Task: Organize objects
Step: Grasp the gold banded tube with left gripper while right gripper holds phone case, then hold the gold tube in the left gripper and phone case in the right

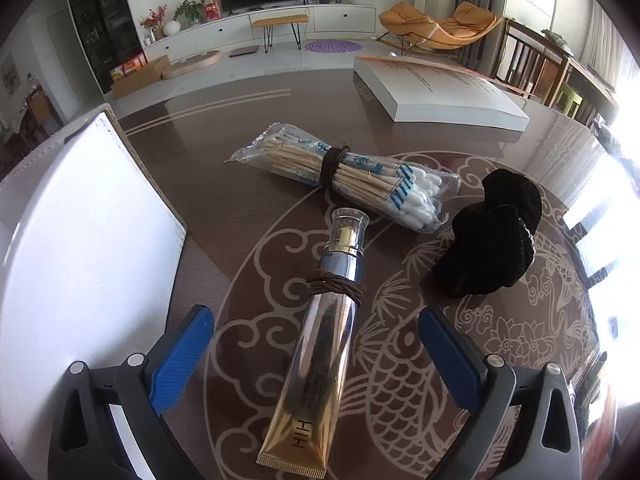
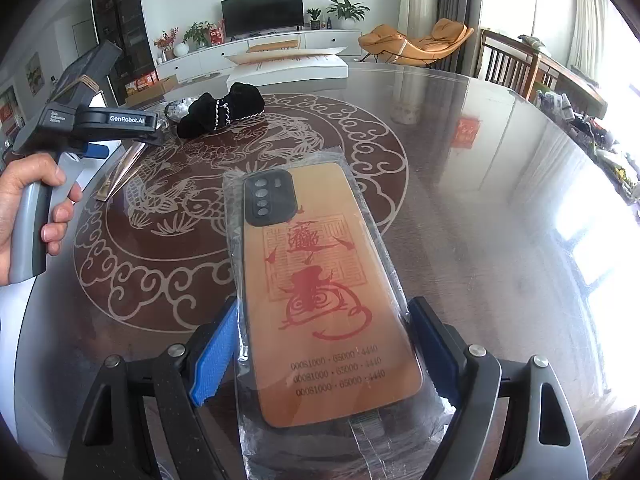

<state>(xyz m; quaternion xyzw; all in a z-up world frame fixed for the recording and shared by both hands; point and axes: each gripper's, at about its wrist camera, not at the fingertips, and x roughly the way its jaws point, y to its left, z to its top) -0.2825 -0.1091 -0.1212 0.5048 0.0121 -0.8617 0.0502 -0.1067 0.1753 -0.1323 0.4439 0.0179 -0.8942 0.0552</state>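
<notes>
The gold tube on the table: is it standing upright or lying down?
Lying down. The gold tube rests flat on the table, clear cap pointing away from the camera, crimped end nearest it.

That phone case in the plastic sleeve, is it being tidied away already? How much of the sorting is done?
Nothing looks put away yet. In hand: the right gripper has the bagged phone case between its blue pads, apparently gripped. The left gripper is open around the gold tube, not pinching it. Left on the table: the cotton swab bundle and the black hair scrunchie.
</notes>
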